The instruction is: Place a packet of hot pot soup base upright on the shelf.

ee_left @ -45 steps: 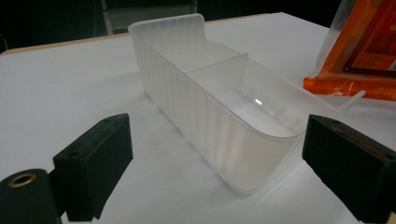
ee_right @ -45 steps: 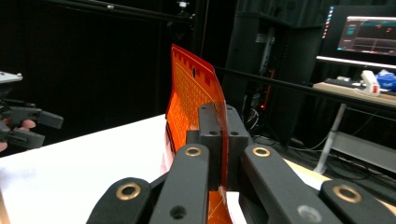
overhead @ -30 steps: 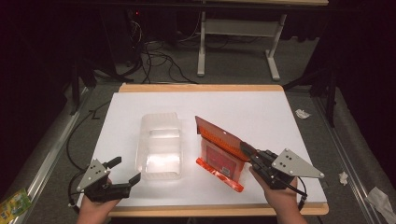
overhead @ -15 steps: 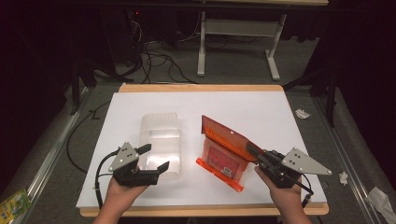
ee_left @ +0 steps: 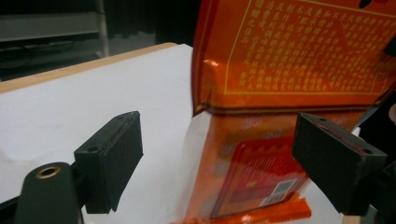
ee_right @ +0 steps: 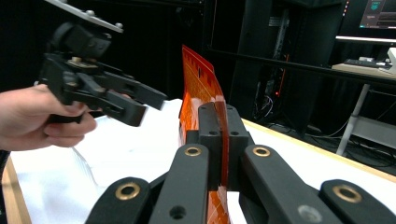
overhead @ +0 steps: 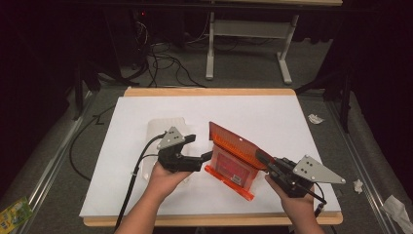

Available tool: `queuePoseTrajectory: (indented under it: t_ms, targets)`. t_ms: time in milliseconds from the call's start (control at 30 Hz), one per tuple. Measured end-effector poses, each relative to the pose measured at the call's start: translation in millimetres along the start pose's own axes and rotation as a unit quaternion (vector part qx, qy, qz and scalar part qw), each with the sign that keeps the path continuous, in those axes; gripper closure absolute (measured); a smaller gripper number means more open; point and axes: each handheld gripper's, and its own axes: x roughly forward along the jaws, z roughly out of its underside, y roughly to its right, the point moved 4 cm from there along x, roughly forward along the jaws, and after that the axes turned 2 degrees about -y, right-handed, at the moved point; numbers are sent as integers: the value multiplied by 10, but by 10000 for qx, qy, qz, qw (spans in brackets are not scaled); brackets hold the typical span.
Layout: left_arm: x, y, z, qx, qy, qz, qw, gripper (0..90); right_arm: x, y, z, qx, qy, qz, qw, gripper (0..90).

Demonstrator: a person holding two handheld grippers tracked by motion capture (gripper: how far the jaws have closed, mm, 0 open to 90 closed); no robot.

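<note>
On the counter (overhead: 272, 112) a clear container (overhead: 163, 129) lies left of centre, with a packet (overhead: 234, 156) just right of it. The left tongs (overhead: 207, 157) sit between them, over the container's near end. The right tongs (overhead: 260, 158) meet the packet's right edge.

Lab or recording studio: dark room, white-covered tabletop (overhead: 272, 112), loose cables (overhead: 165, 58) on grey carpet, metal desk legs (overhead: 248, 34) far side, monitor (ee_right: 376, 11) and keyboard (ee_right: 362, 63) right.
</note>
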Motion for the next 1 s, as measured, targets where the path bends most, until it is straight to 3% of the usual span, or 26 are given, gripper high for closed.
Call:
queuePoseTrajectory:
  t_ms: [100,267,400,567,700,767,800,933,1000]
  targets:
    - [182,43,-62,45,-90,145,9998,172,-5,14,10,25,14,-25,10000,900]
    - [312,61,-145,-20,-26,287,9996,203,-8,11,15,22,38,-55,10000,900]
    - [331,92,-176,-34,144,361,9992,327,-14,15,34,60,59,-5,10000,900]
    - [324,81,-161,-47,295,58,9995,533,-30,34,60,176,49,39,9998,882]
    - [322,78,-148,-22,324,-40,9995,705,-23,37,70,196,-19,91,9998,834]
    - [322,76,-145,-35,332,-54,9994,736,-21,40,74,205,-38,126,9997,826]
    - [319,72,-138,-31,357,-53,9993,819,-21,49,82,243,-50,129,9996,822]
    - [316,97,-133,100,366,-119,9992,879,-8,53,114,281,-133,119,9994,793]
    - [312,113,-128,196,342,-212,9990,893,2,55,130,300,-167,108,9994,727]
